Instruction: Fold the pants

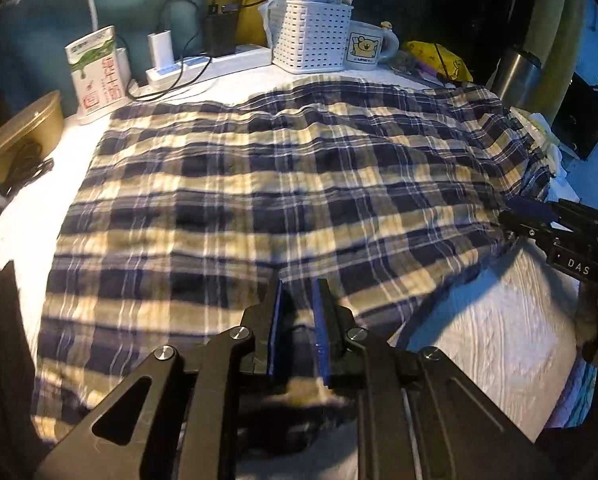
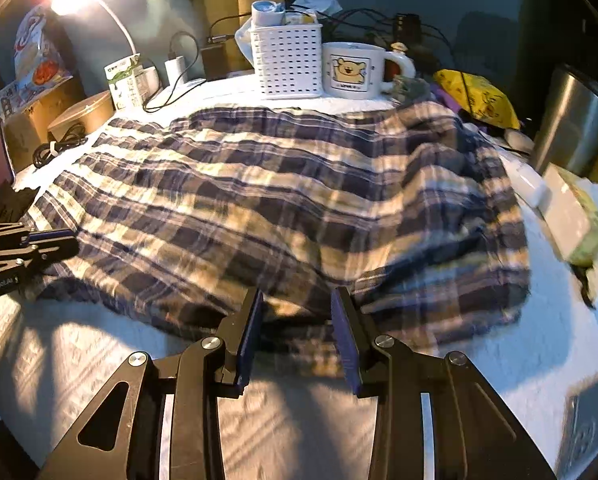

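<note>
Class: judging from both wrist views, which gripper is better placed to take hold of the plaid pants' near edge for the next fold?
Probably left. The left gripper already has plaid pants cloth between its fingers, jaws narrowly apart. The right gripper is open wider, just reaching the near edge.

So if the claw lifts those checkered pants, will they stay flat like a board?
Probably not. The pants are rumpled and wrinkled on the bed, so they look soft and would likely droop from the left claw. The cloth looks thin, so probably light. It seems crinkly, not shiny, so it likely won't slip out.
</note>
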Demonstrator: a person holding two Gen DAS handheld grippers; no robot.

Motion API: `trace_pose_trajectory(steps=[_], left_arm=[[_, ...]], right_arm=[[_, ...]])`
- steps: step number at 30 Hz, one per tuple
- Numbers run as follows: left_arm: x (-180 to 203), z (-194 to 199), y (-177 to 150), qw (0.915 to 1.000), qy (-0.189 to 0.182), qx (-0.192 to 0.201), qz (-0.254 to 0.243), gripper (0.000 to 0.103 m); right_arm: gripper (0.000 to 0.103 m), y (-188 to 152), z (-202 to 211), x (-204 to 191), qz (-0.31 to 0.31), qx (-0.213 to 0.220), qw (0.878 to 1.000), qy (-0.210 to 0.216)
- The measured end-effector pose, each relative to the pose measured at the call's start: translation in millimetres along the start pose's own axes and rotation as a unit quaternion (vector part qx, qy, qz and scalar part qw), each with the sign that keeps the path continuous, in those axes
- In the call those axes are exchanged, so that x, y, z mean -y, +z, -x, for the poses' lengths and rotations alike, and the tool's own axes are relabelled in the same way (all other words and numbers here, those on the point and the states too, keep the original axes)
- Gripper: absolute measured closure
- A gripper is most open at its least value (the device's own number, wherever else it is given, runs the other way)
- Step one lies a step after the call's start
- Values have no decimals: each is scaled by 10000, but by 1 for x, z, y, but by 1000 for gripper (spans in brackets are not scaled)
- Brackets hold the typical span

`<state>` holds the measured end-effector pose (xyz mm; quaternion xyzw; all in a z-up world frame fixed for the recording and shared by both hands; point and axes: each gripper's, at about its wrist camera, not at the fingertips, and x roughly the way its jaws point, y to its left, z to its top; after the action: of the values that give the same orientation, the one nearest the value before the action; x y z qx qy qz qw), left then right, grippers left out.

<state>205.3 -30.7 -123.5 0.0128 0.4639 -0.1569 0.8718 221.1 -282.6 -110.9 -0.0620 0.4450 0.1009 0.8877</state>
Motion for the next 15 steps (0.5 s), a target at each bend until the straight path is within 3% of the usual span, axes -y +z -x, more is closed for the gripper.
trace_pose_trajectory(steps=[7,11,13,15], left_arm=[[-6,15,-20,9995,301,85,-89,78],[-24,32,-27,9989,433,100,159,78],[-35,41,-27,9981,536,204,244,78],[-49,45,-26,9962,734,300,350,78]], right_arm=[[66,-18,15,8,-126,-18,9998,-132],[66,-27,24,19,-312,-60,9994,-133],[61,-32,29,26,-442,-86,9988,-175],[48,-36,34,31,-529,-71,9984,-210]])
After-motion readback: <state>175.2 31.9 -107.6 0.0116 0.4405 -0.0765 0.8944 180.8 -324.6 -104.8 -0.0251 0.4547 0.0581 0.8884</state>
